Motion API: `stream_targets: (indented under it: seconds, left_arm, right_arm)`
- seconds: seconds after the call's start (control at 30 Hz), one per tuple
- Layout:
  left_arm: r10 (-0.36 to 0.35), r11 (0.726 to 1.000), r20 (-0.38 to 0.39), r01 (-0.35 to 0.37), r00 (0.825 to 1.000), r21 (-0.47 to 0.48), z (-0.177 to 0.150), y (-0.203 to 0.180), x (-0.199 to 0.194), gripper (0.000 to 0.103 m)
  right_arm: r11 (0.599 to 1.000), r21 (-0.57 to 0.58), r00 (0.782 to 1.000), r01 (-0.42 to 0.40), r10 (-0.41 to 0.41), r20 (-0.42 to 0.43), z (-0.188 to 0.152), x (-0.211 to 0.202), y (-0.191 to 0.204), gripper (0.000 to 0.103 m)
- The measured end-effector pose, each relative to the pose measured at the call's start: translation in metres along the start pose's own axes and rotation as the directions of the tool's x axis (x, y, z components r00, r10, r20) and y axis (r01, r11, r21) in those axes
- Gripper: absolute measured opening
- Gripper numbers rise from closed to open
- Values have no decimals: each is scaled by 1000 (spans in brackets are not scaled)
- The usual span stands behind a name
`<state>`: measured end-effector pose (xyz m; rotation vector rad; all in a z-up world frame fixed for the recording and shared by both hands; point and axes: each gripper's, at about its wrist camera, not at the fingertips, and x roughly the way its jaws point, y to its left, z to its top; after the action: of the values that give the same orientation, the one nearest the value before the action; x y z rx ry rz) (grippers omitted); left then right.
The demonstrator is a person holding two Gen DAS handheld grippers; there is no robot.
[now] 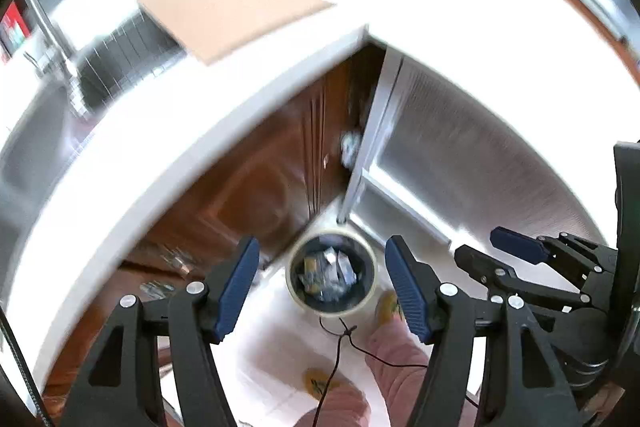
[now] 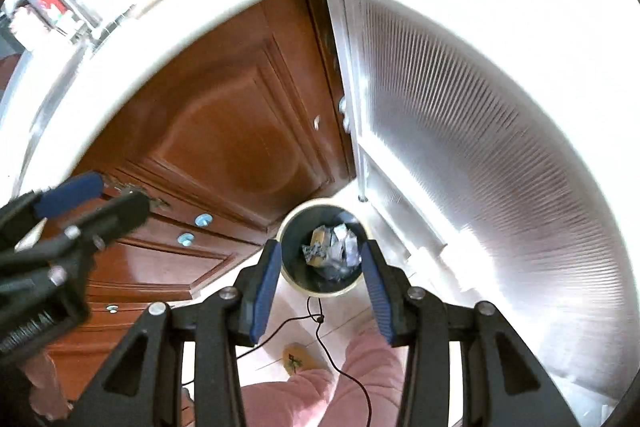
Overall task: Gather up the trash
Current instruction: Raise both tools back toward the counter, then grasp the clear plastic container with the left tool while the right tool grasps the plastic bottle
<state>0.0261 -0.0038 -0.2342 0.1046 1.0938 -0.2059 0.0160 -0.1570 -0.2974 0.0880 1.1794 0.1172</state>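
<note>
- Big white L-shaped worktop (image 1: 132, 163) up top, steel sink (image 1: 36, 147) set into it, flat brown cardboard sheet (image 1: 228, 15) lying across the corner.
- Below that, reddish-brown wooden cabinet doors (image 2: 224, 123) meeting a ribbed silver metal panel (image 2: 460, 131).
- Down on the pale tiled floor (image 1: 264, 355), right in that corner: round cream-rimmed dark bin (image 2: 322, 251) with crumpled silvery and brown wrappers (image 2: 332, 251) already inside.
- Left gripper (image 1: 322, 283) fingers spread wide, nothing between them.
- Right gripper (image 2: 320, 287) fingers narrower, also empty, bin just framed in the gap.
- Looks like a drop just finished; best to scan the worktop for leftover scraps and mind the thin black cable (image 1: 340, 343) dangling near the legs.
</note>
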Motion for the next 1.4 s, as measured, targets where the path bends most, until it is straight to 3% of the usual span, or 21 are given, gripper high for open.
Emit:
stream_targets:
  seconds: [0.2, 0.37, 0.57, 0.73, 1.0, 1.27, 1.4]
  left_arm:
    - [-3, 1000, 79, 1, 997, 21, 45, -5, -68, 64]
    - [9, 1000, 143, -12, 990, 25, 92, -8, -111, 69]
    - [43, 999, 178, -46, 983, 14, 153, -9, -118, 70]
    - [44, 999, 152, -43, 987, -10, 215, -2, -102, 70]
    - [81, 996, 74, -78, 994, -45, 297, 25, -26, 70]
    - [65, 988, -37, -70, 997, -134, 339, 67, 68, 70]
    - [49, 973, -81, -65, 996, -219, 354, 93, 107, 70]
  right_arm:
    - [999, -33, 993, -19, 23, 119, 37, -86, -1, 42]
    - [997, -64, 982, -53, 64, 180, 75, -133, -8, 42]
    - [989, -133, 961, -66, 99, 259, 138, -166, -28, 42]
    - [984, -172, 951, -44, 94, 293, 204, -176, -56, 42]
    - [972, -236, 960, -2, 68, 272, 318, -129, -92, 43]
    - [959, -279, 977, 52, 8, 213, 398, -34, -111, 46]
    - [959, -282, 985, 32, 18, 173, 424, 6, -120, 46]
